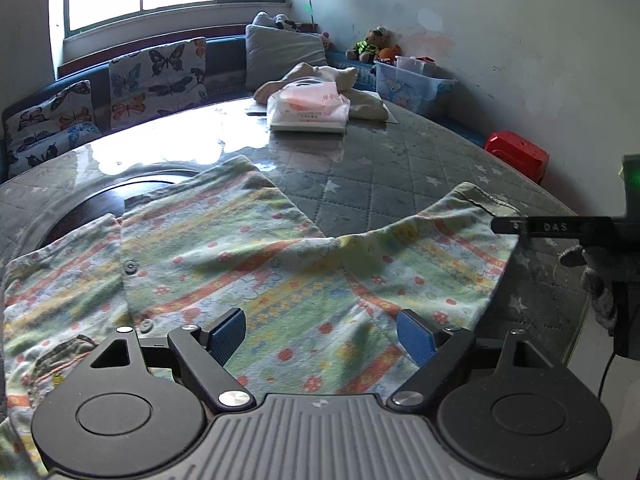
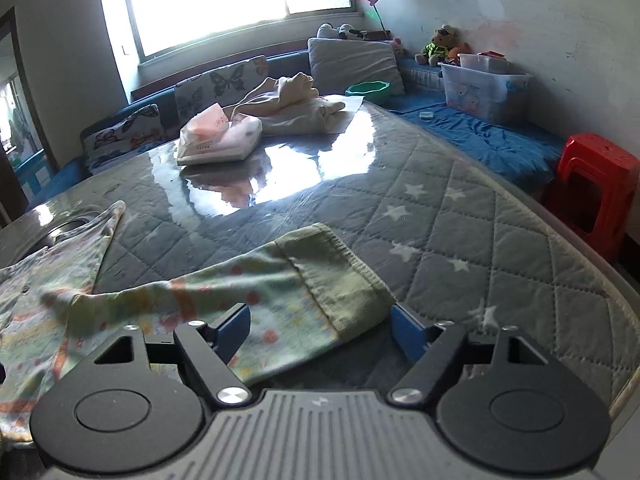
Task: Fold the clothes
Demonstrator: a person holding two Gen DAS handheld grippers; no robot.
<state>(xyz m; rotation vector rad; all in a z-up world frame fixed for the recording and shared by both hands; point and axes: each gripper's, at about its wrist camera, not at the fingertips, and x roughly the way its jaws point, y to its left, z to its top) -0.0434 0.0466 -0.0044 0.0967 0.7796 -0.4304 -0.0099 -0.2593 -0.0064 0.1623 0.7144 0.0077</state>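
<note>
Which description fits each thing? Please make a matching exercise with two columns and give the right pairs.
Things:
1. stool
2. tissue pack
3. sleeve cuff
4. storage box

Descriptions:
a. green, between the right gripper's open jaws
b. red, beside the table
c. clear, by the wall
d. pink and white, on the table

Pairs: 1-b, 2-d, 3-a, 4-c

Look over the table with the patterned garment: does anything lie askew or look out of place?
The patterned garment lies rumpled, its green-cuffed sleeve angled out to one side. At the table's far side a cream cloth sits in an unfolded heap.
</note>
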